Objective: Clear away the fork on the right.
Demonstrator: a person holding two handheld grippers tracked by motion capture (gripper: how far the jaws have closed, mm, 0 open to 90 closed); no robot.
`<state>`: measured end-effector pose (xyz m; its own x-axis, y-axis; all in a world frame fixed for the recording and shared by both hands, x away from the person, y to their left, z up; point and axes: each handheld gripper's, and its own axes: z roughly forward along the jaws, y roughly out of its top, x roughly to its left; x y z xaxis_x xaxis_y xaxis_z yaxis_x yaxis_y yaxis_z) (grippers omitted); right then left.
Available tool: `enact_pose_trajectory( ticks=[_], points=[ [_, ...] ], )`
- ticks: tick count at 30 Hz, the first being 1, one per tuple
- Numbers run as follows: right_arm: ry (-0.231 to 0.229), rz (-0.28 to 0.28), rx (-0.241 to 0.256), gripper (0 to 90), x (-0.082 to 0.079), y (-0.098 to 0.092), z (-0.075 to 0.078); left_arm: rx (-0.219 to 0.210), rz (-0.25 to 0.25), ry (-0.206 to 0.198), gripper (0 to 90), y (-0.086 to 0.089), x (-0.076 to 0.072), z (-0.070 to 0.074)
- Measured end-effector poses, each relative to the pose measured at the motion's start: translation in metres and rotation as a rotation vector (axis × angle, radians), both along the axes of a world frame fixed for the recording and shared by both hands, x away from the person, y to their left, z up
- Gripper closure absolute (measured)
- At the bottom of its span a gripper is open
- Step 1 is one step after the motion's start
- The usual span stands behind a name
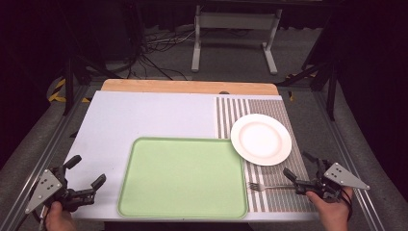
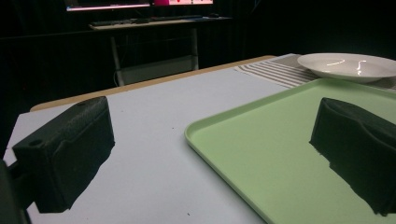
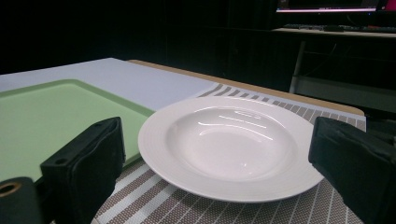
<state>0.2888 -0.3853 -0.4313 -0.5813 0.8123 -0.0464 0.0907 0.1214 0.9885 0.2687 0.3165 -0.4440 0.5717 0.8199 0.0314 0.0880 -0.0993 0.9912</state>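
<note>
Left gripper (image 1: 86, 179) jaws wide, empty, right gripper (image 1: 298, 168) likewise, near plate (image 1: 261, 139)

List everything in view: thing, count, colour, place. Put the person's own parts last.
Tray: one, light green, empty, front middle of the table, on the white sheet.
Plate: one, white, empty, on the striped mat, its left edge overlapping the tray's far right corner.
Fork: one, silver, on the striped mat, just right of the tray's front right corner, tines toward the tray.
Striped mat: one, grey and white, right side of the table.
White sheet: one, covering the left and middle of the table.
Table: one, wooden edge showing at the far side.
Stand: one, white, on the floor beyond the table.
Left gripper: one, black, open, front left of the tray.
Right gripper: one, black, open, by the fork's handle.
Hands: two, at the bottom edge.
</note>
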Motion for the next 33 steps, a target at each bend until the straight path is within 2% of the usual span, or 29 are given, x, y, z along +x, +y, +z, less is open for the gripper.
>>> enact_pose_trajectory(
  ticks=[21,26,33],
  points=[
    [0.014,0.022,0.024,4.8,0.001,0.001,0.001,-0.003,-0.006,0.004,0.3,0.0,0.001,-0.001],
    [0.024,0.039,0.032,4.8,0.006,0.006,0.005,0.0,-0.009,0.007,0.3,0.0,0.001,-0.001],
    [0.027,0.085,0.026,4.4,0.02,0.018,0.02,0.0,-0.005,0.002,0.3,0.001,0.001,0.0]
  ],
)
